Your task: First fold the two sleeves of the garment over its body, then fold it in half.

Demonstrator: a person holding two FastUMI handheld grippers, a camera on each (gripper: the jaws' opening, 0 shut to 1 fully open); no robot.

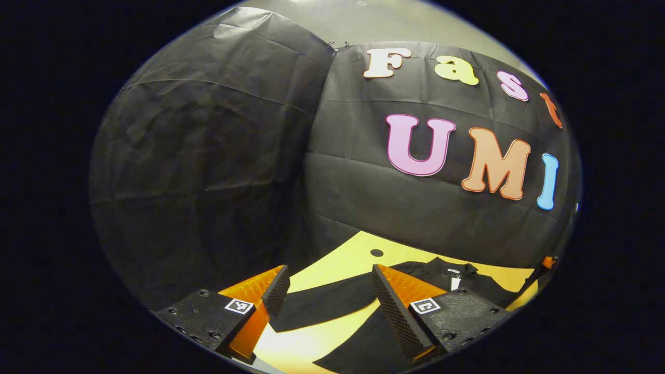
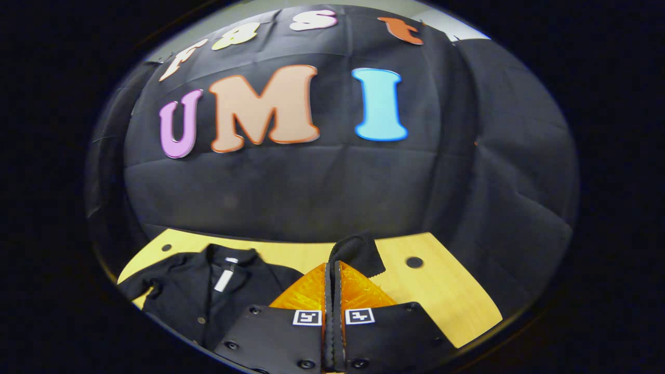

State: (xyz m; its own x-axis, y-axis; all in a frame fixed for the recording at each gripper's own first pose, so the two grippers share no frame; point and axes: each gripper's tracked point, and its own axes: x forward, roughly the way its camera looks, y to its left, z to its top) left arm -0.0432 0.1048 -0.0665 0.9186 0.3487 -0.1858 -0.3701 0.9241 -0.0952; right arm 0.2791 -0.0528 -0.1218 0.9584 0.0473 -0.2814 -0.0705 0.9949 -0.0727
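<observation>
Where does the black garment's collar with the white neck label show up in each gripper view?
Left gripper view: the collar lies low and right of centre, just beyond the open jaws, on the yellow table.
Right gripper view: the collar lies low and left, left of the shut jaws, which pinch a sleeve.
Shared landmark: the white neck label just below the collar.

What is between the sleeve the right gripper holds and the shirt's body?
Nothing visible. The right gripper is shut on the sleeve, lifted over the table; the shirt's body lies flat beside it, uncovered.
</observation>
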